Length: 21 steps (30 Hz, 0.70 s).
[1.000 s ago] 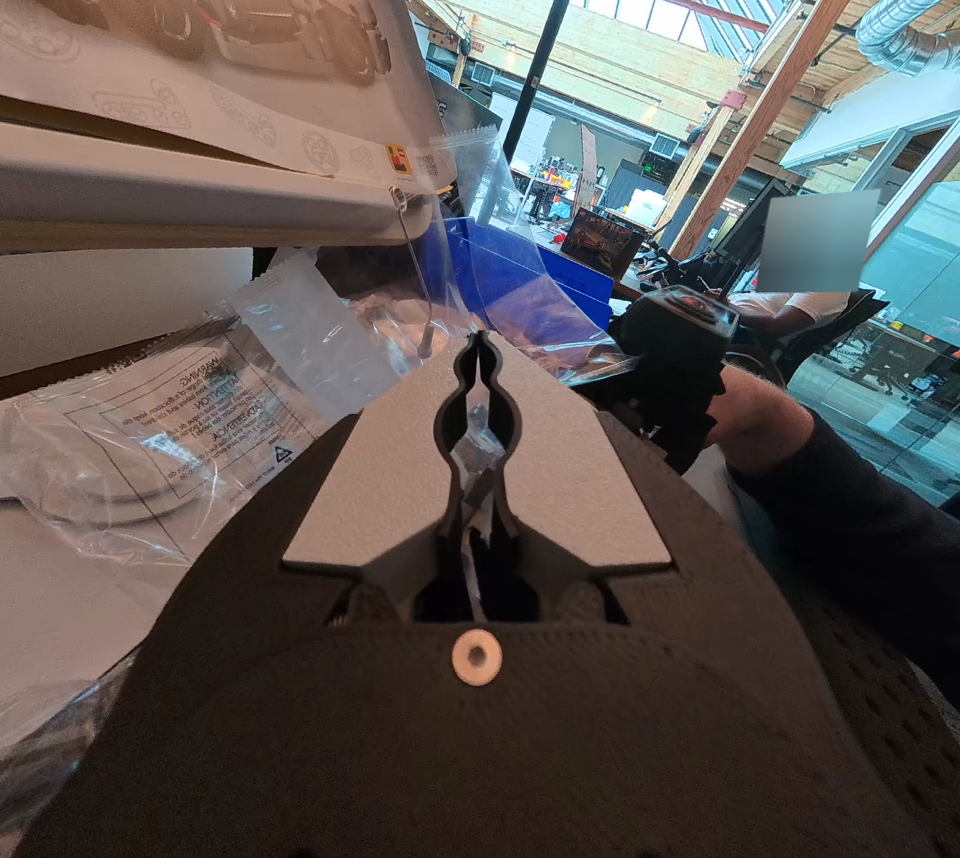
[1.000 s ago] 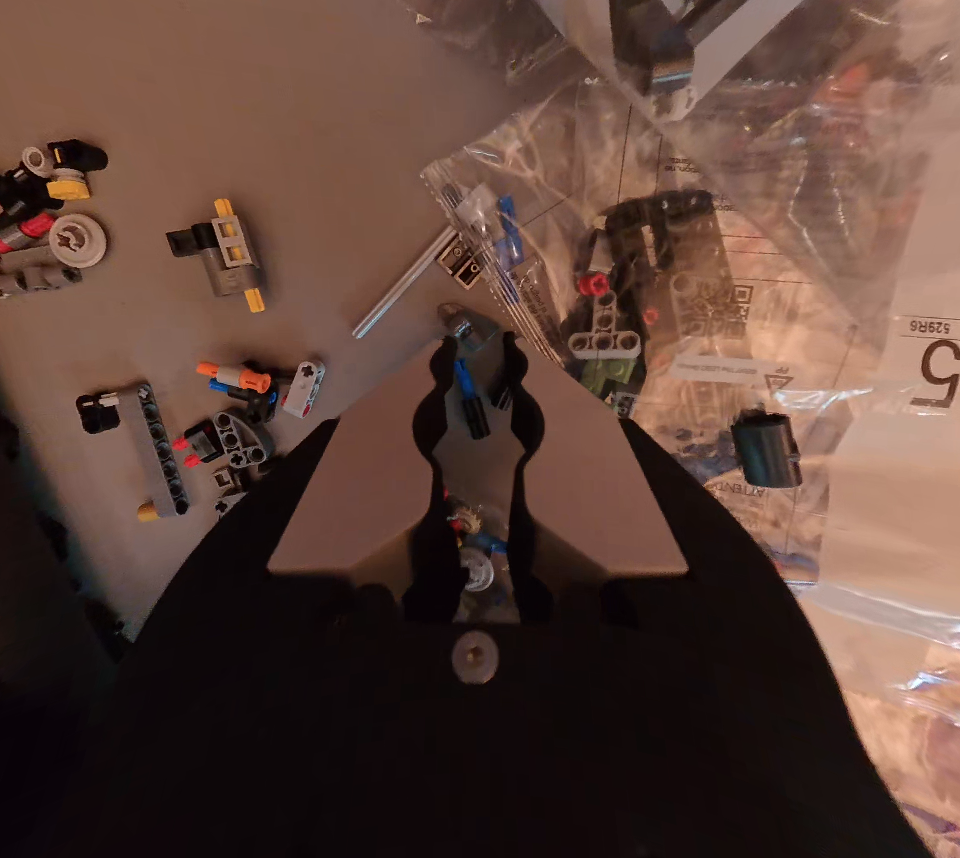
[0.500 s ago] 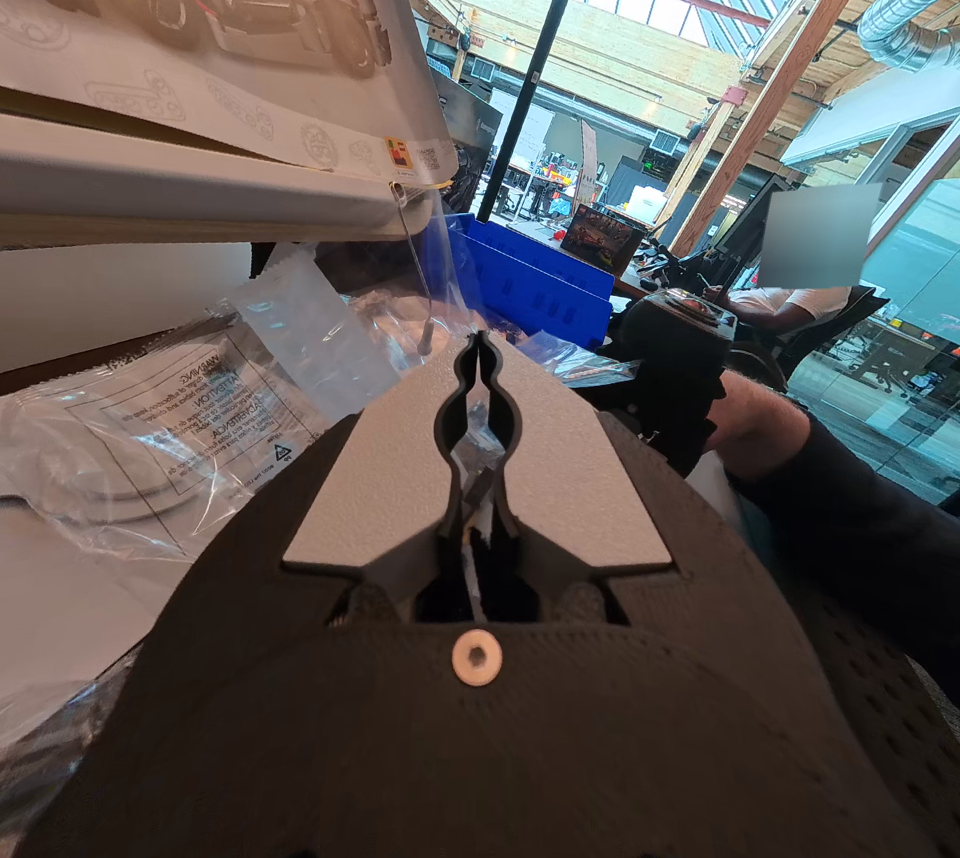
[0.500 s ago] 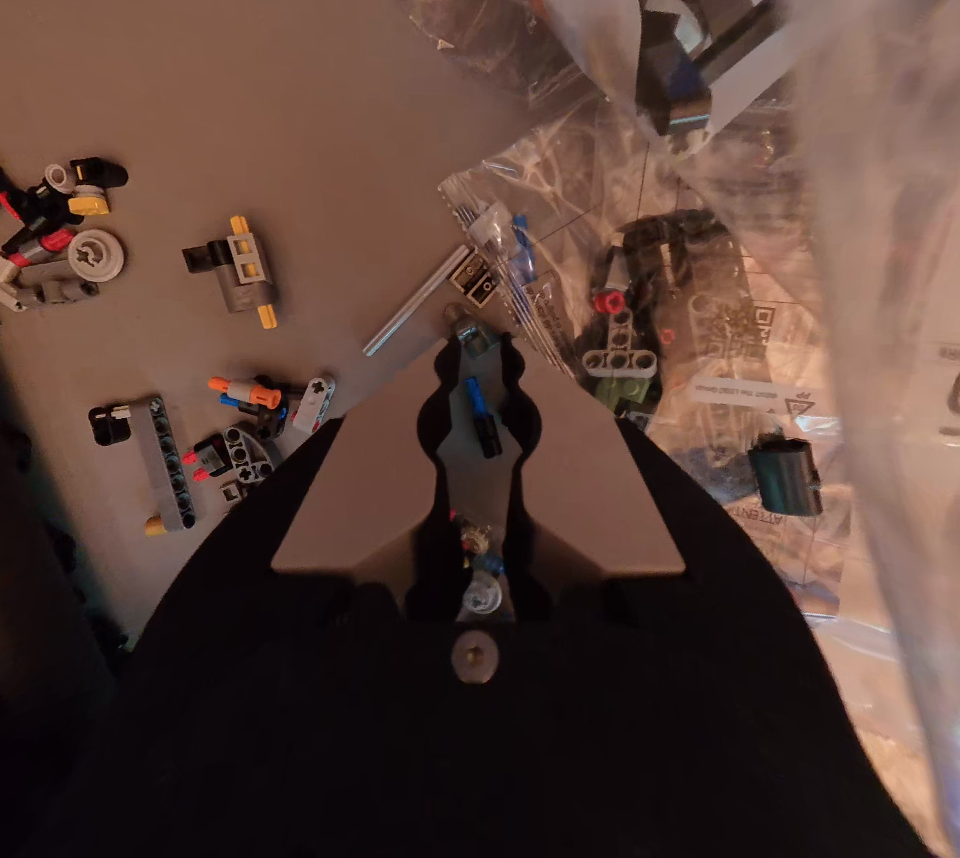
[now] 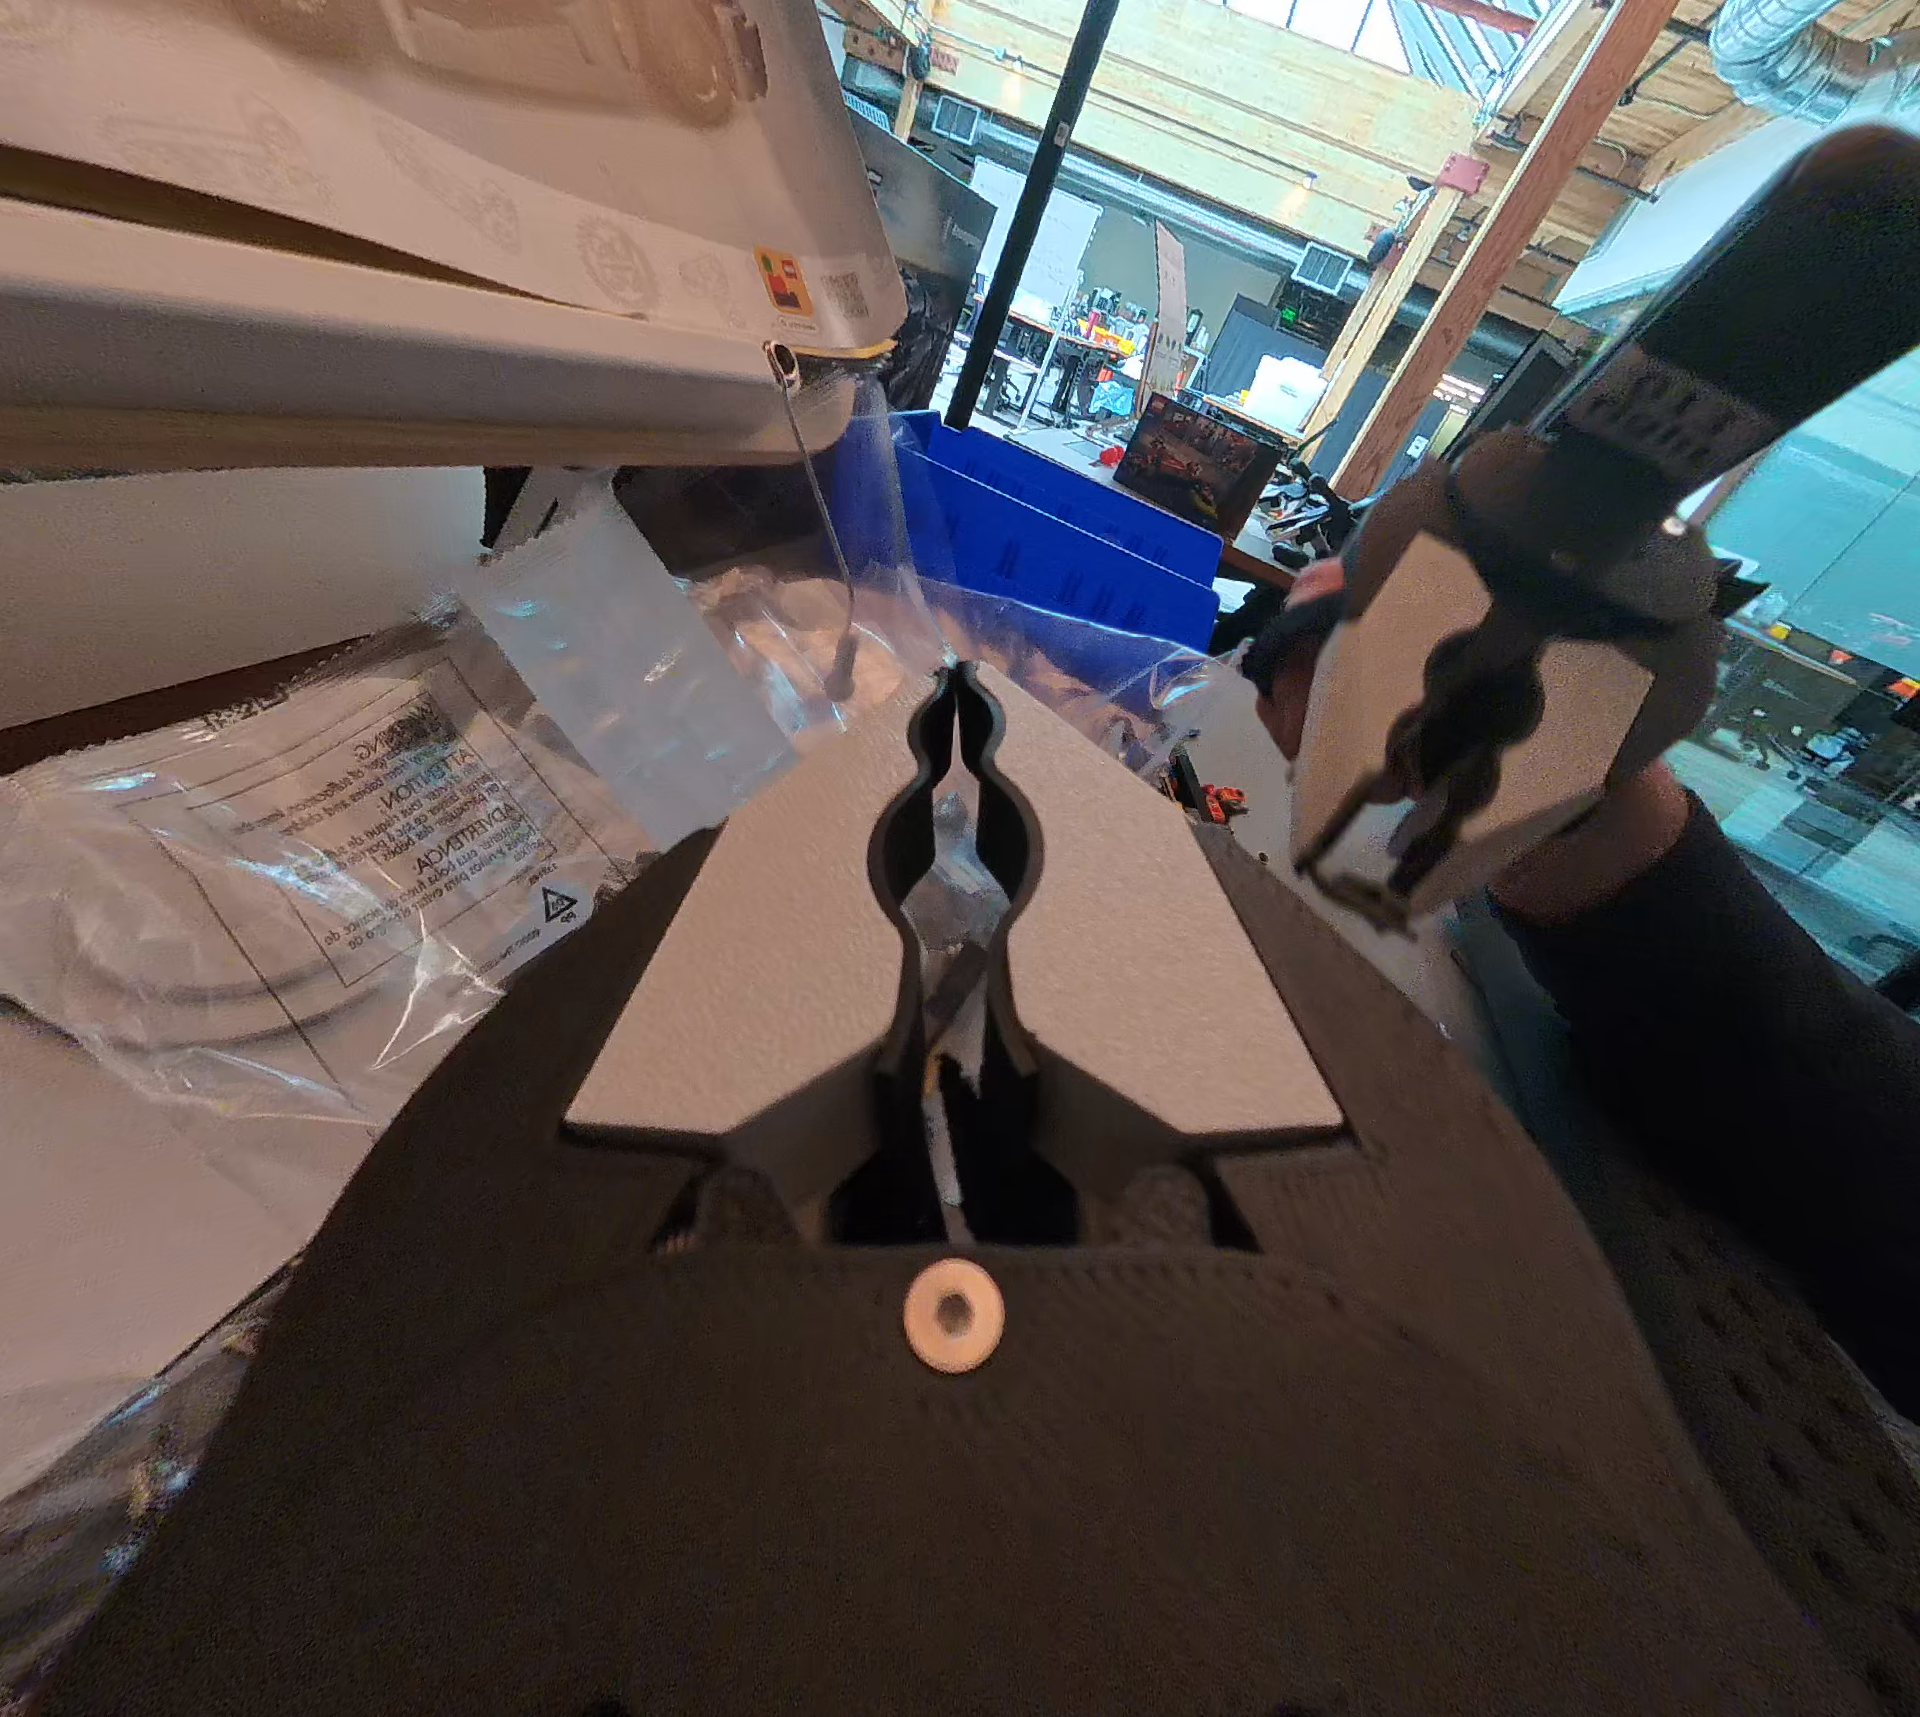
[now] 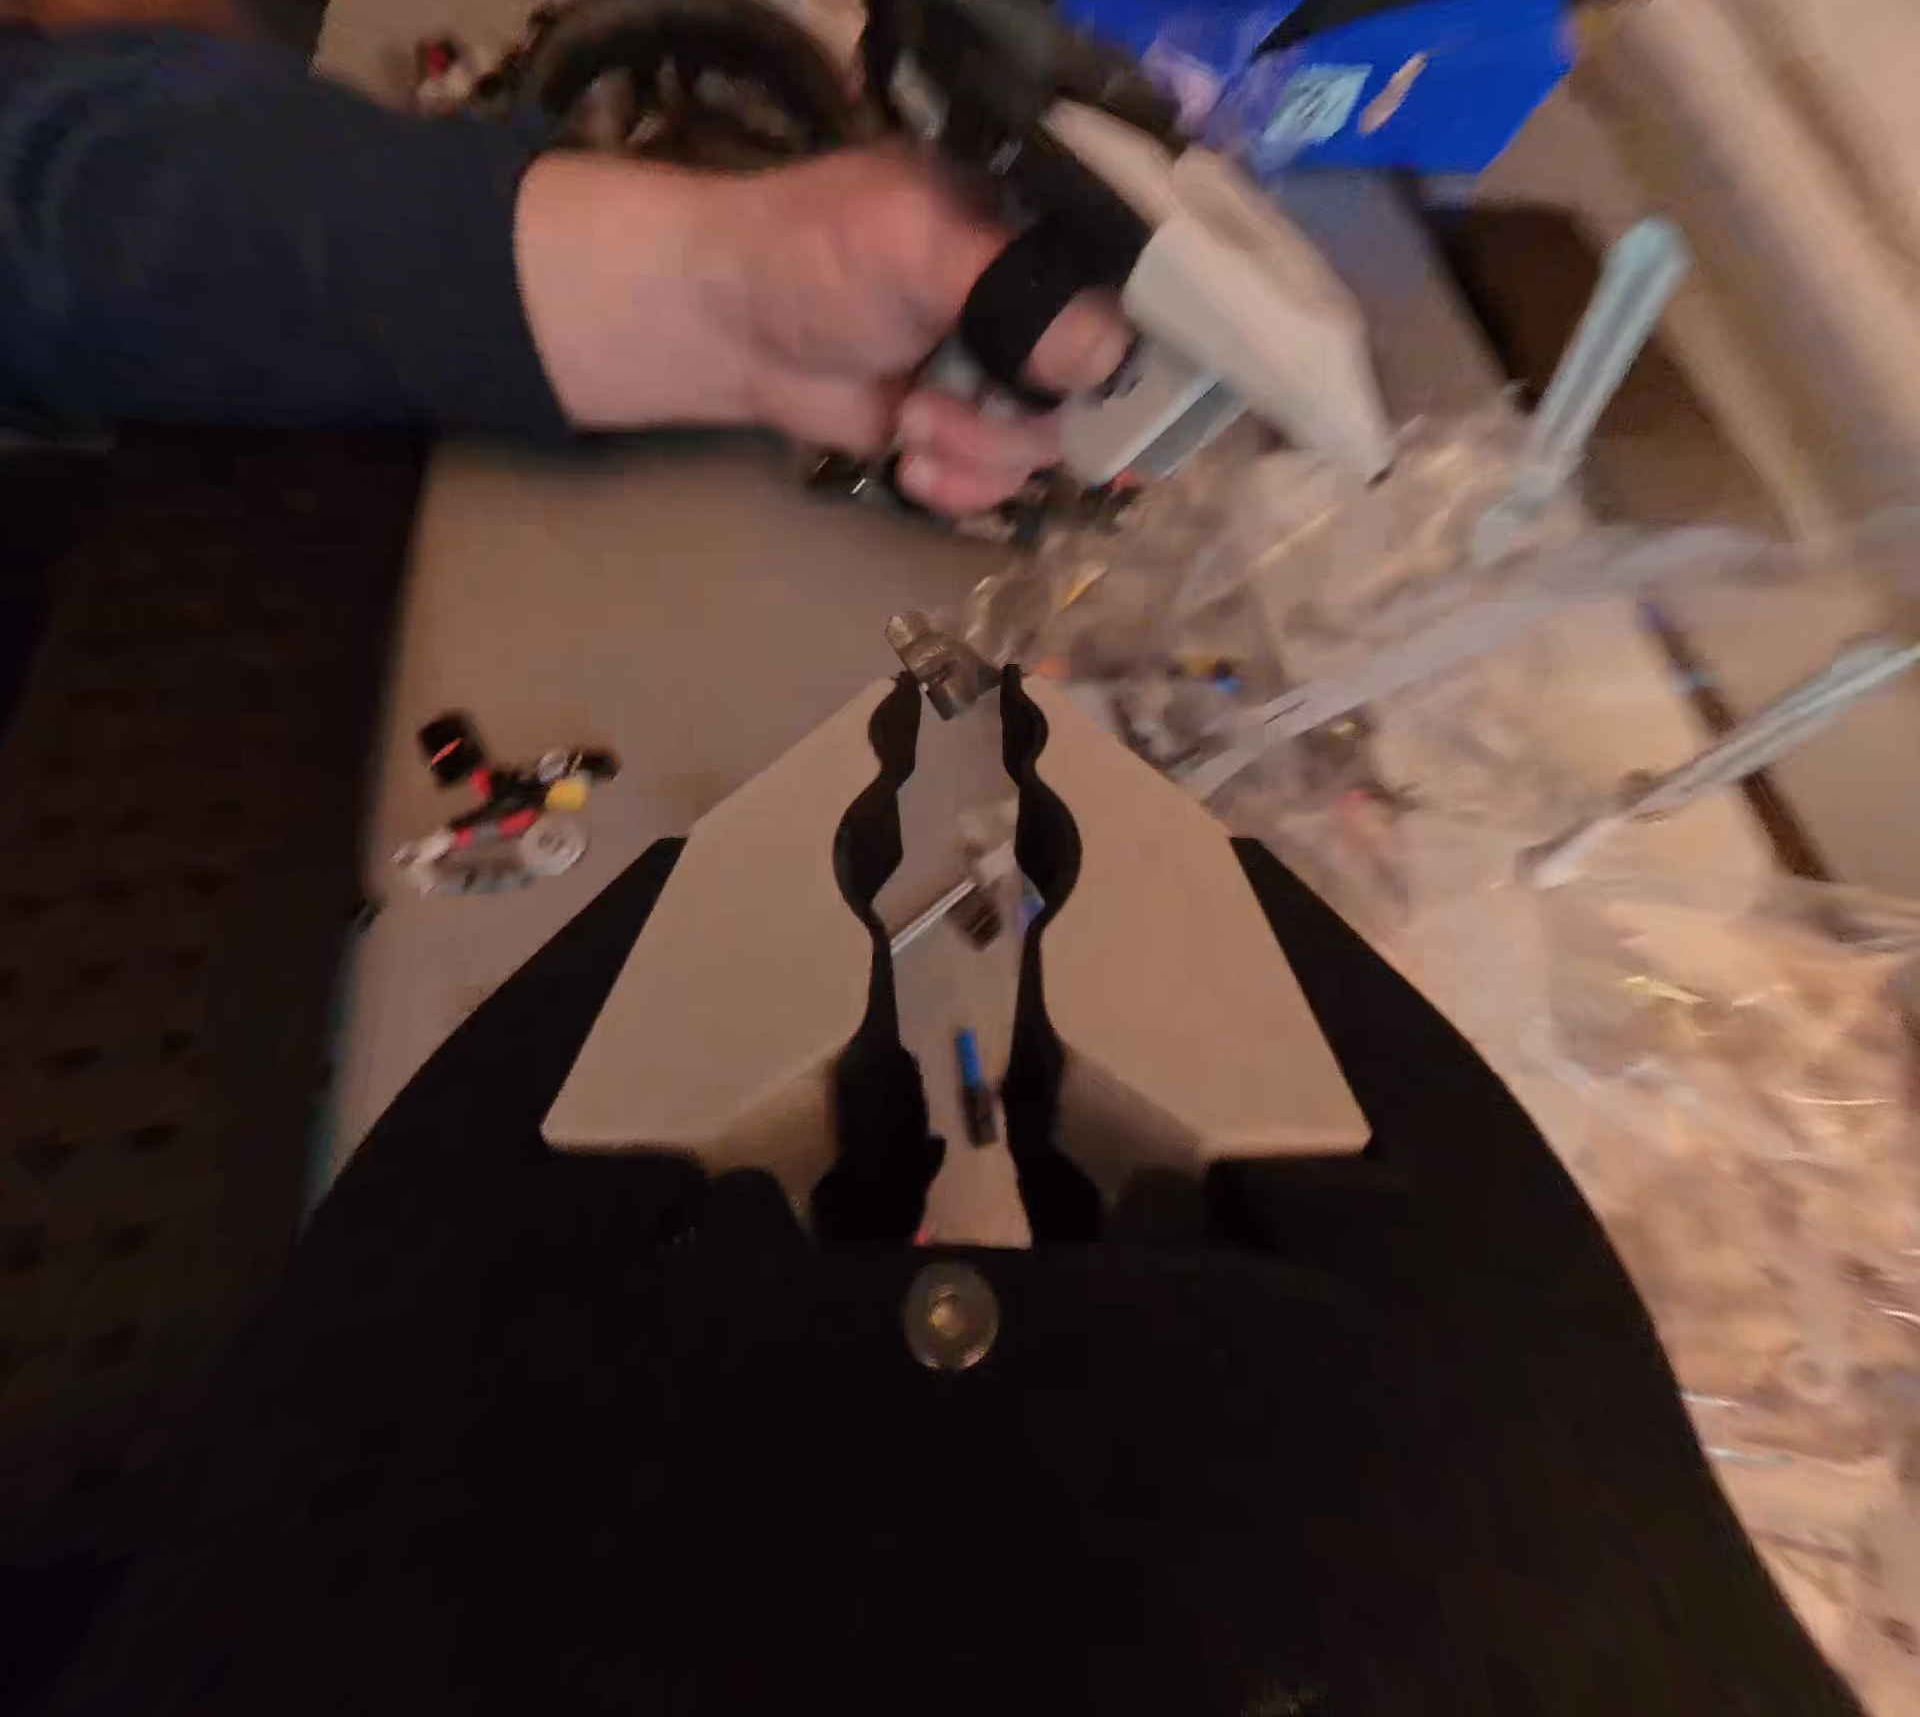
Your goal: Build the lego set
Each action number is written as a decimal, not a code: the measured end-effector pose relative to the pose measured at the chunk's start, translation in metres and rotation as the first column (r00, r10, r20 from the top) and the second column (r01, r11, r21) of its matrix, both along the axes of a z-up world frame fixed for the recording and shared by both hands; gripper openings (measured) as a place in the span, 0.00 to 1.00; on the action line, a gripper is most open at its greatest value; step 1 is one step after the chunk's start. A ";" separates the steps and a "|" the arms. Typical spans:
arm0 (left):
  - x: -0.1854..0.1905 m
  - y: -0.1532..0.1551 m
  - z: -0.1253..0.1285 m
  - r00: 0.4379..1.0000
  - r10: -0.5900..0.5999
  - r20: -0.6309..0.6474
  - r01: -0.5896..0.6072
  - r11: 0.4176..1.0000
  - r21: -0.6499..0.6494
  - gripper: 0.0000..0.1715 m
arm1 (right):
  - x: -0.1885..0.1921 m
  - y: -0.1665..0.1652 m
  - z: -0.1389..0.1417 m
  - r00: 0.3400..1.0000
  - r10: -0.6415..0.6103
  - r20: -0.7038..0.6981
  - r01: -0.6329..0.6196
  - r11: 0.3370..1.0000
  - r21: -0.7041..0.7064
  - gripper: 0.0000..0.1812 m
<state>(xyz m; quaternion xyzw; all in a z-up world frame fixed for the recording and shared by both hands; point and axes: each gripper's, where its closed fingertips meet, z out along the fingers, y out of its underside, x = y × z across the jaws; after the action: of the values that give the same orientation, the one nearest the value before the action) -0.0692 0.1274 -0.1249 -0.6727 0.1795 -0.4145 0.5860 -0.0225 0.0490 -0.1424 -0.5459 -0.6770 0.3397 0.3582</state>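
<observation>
The left gripper (image 5: 958,680) is clamped on a clear bag (image 5: 904,618), thin, slippery film best pinched at its edge. The right gripper (image 6: 961,691), jaws narrowly apart, holds a small grey piece (image 6: 940,665) at its tips: light, stiff, easily dropped, above the table (image 6: 644,587), loose parts (image 6: 499,820) to its left.

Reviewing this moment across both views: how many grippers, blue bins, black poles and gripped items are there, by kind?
grippers: 2 (left gripper, right gripper)
blue bins: 2
black pole: 1
gripped items: 2 (clear bag in the left, grey piece in the right)
Total: 7
</observation>
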 end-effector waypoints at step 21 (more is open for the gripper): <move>0.014 -0.003 -0.008 0.998 -0.042 -0.039 0.042 0.999 -0.009 0.00 | -0.016 0.087 -0.009 0.899 -0.435 0.042 0.421 0.888 0.183 0.09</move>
<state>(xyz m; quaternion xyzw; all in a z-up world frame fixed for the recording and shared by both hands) -0.0554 0.1240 -0.1326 -0.6793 0.2033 -0.4141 0.5707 -0.0384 0.1358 -0.1511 -0.6627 -0.5806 0.1708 0.4411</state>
